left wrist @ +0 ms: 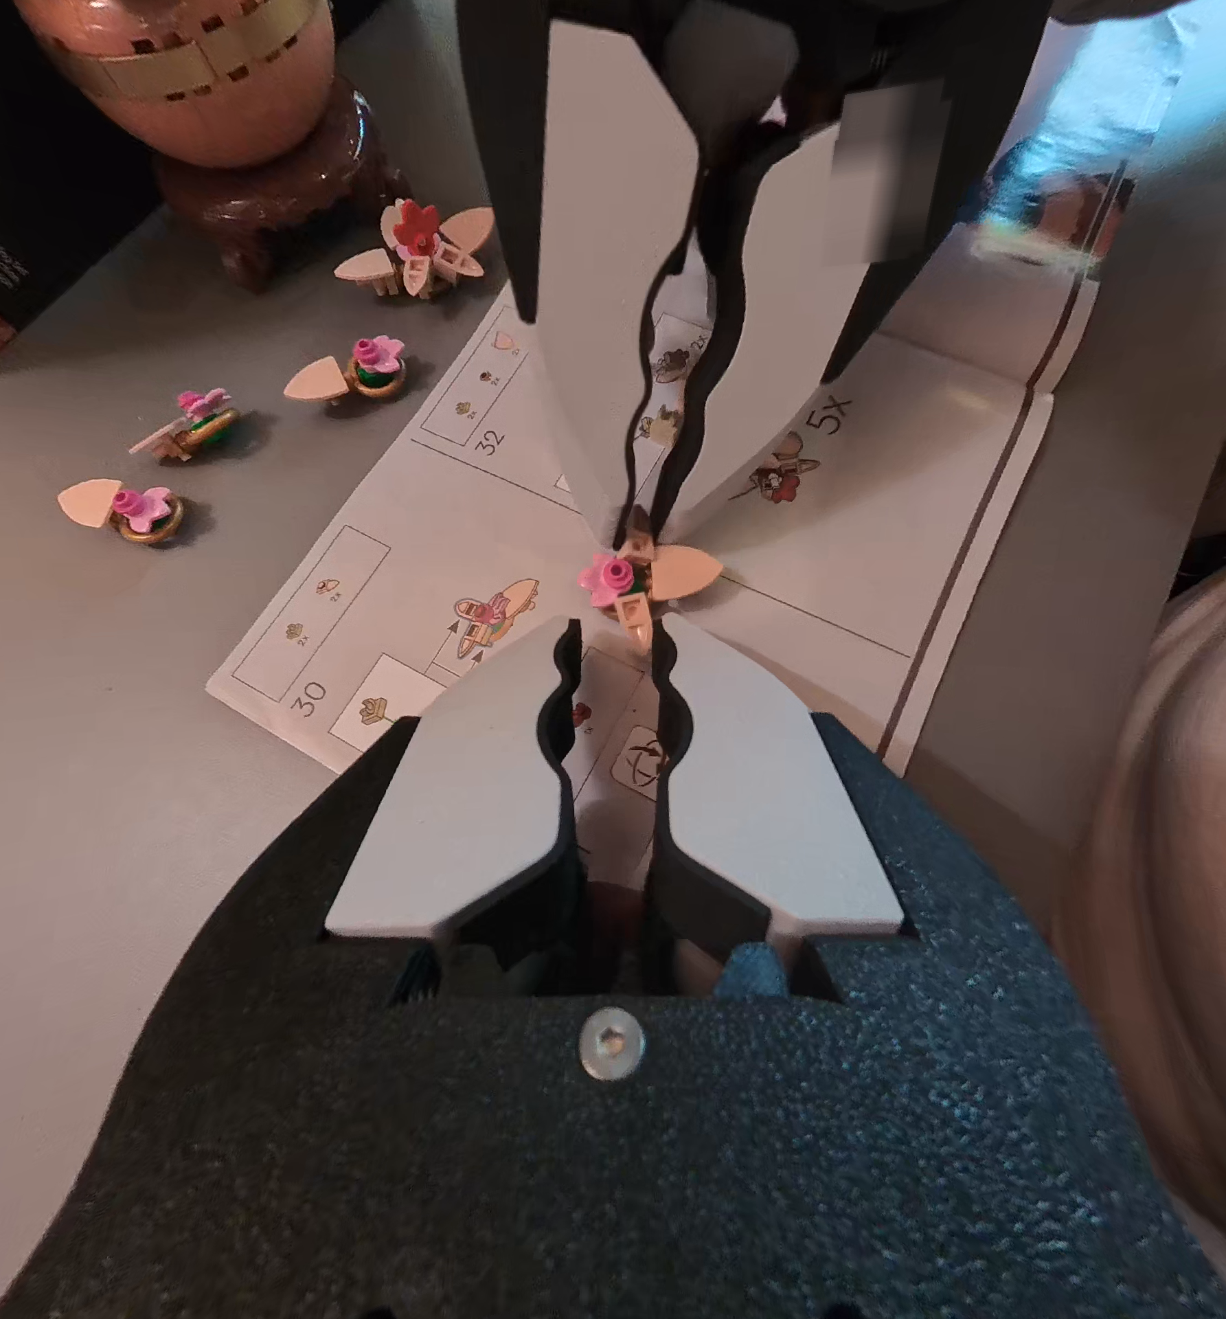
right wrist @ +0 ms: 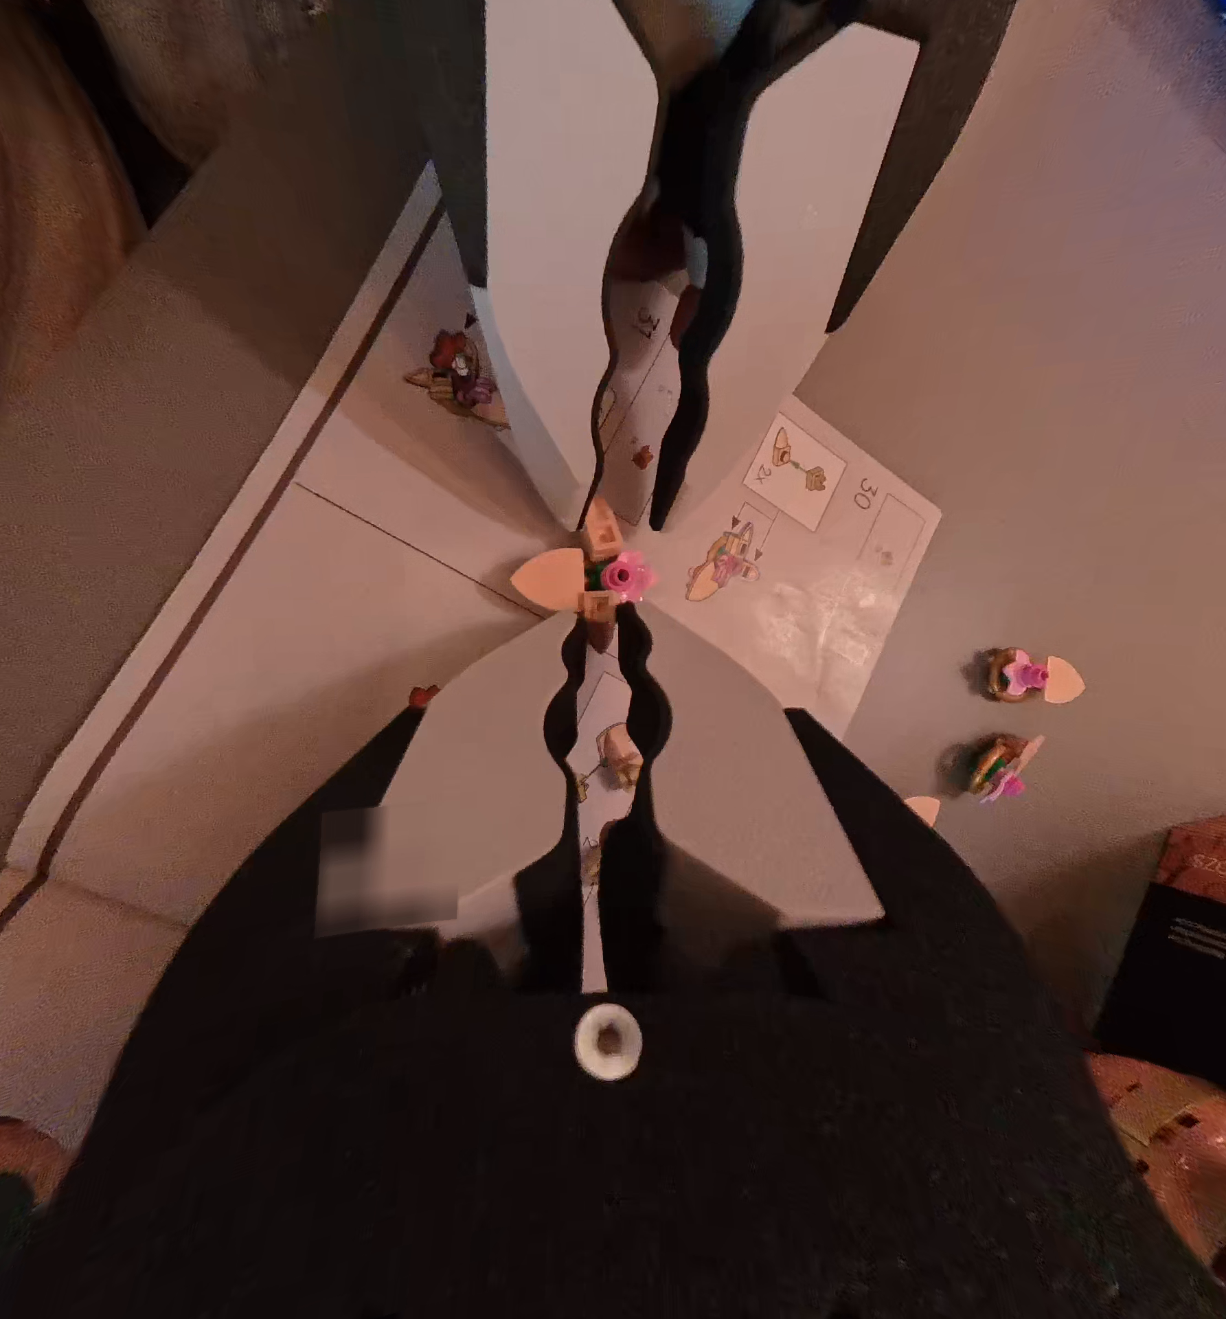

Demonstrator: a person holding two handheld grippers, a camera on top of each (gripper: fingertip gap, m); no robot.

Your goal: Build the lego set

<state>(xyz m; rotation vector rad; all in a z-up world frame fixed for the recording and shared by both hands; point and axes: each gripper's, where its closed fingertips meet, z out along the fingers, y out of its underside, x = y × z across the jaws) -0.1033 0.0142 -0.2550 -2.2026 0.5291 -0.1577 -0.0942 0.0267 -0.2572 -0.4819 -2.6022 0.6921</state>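
A grey table bears an open instruction booklet, small flower pieces and an egg ornament.

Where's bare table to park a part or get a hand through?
Free: the grey table between the instruction booklet corner and the nearest loose flower assembly. Crowded: the scattered assemblies up to the copper egg on its stand, and mid-booklet, where the left gripper and right gripper meet at the pink flower assembly.

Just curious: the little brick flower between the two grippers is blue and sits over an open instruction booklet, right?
Not blue: the left wrist view shows the brick flower is pink. The rest holds: it sits over the open instruction booklet.
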